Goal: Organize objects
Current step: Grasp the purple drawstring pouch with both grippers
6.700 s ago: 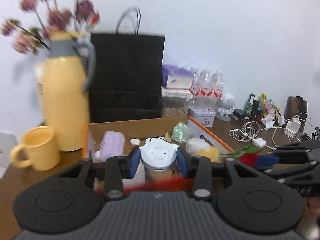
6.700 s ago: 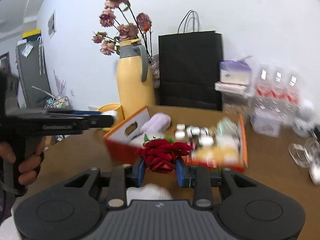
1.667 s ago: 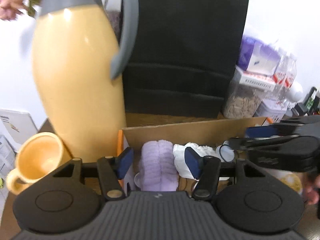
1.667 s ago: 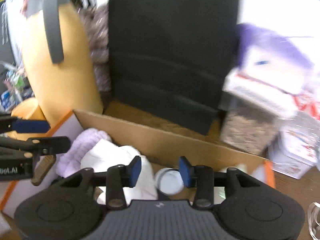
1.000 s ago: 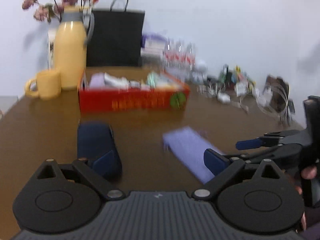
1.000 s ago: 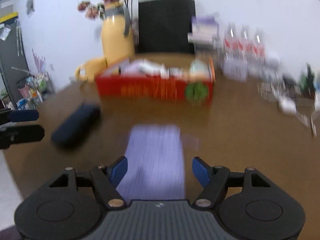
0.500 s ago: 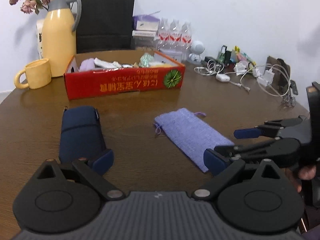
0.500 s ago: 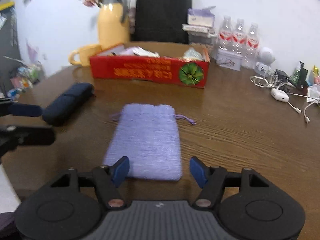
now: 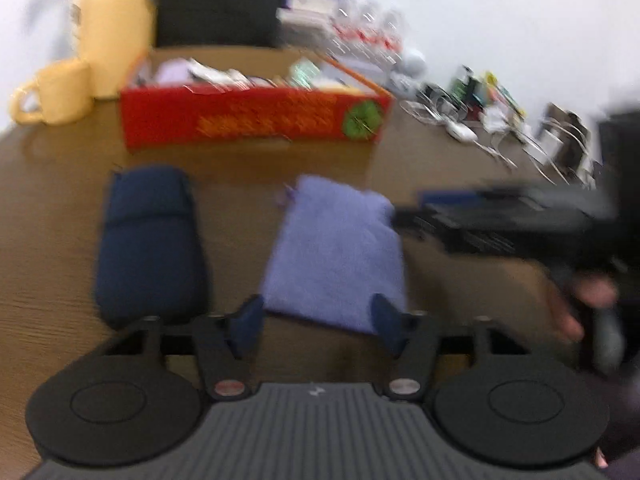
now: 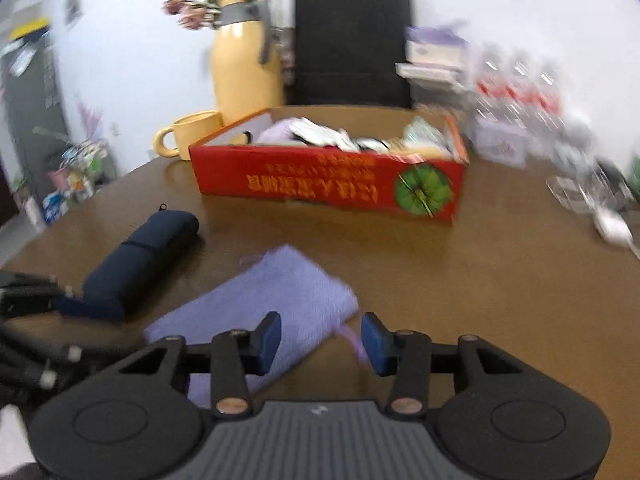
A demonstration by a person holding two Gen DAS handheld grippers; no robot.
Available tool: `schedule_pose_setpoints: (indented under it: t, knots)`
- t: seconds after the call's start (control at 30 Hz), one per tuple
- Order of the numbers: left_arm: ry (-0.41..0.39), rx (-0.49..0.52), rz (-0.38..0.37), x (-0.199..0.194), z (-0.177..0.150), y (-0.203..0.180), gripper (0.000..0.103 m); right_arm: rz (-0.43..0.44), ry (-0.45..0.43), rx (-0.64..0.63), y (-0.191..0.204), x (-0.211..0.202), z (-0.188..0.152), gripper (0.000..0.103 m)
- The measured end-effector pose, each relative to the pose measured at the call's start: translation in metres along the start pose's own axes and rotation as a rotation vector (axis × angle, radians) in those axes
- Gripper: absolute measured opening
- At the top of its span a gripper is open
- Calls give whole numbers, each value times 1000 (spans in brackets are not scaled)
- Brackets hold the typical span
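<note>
A purple cloth pouch (image 9: 336,252) lies flat on the brown table, also in the right wrist view (image 10: 264,304). A dark blue case (image 9: 148,240) lies left of it, also in the right wrist view (image 10: 136,260). My left gripper (image 9: 318,326) is open and empty at the pouch's near edge. My right gripper (image 10: 320,340) is open and empty over the pouch's right corner; it shows in the left wrist view (image 9: 500,216) at the pouch's right side. A red box (image 9: 248,116) with several items stands behind.
A yellow jug (image 10: 244,68) with flowers, a yellow mug (image 10: 188,136) and a black paper bag (image 10: 352,44) stand behind the box. Water bottles (image 10: 516,92), cables and chargers (image 9: 480,120) lie at the right.
Both grippers have narrowed their opening and moved in close to the purple pouch. The views are blurred by motion.
</note>
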State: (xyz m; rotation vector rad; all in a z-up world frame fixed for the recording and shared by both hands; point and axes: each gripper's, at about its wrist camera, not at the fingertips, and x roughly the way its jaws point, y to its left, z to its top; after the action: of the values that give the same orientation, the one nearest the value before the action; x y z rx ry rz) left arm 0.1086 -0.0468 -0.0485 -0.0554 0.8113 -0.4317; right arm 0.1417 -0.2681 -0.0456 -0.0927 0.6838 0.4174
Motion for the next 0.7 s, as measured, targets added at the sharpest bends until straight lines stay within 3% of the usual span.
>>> schedule_pose_setpoints:
  t: [0.1, 0.17, 0.27, 0.33, 0.4, 0.53, 0.7]
  knots:
    - [5, 15, -15, 8, -1, -5, 51, -15, 14, -56, 1, 29, 14, 42]
    - [-14, 3, -5, 9, -1, -3, 42, 4, 3, -54, 0, 45, 20, 35]
    - [-47, -17, 72, 8, -3, 3, 30, -5, 15, -8, 0, 49, 13, 27]
    - [-59, -29, 112, 6, -3, 7, 28, -35, 32, 23, 4, 35, 5, 26]
    - [-60, -50, 124, 3, -3, 11, 28, -63, 51, 82, 10, 16, -8, 28]
    - [-50, -52, 138, -4, -6, 10, 32, -14, 41, 181, 31, -26, -43, 29]
    - [-43, -53, 142, -11, -12, 9, 51, -22, -17, 270, 26, -44, -62, 33]
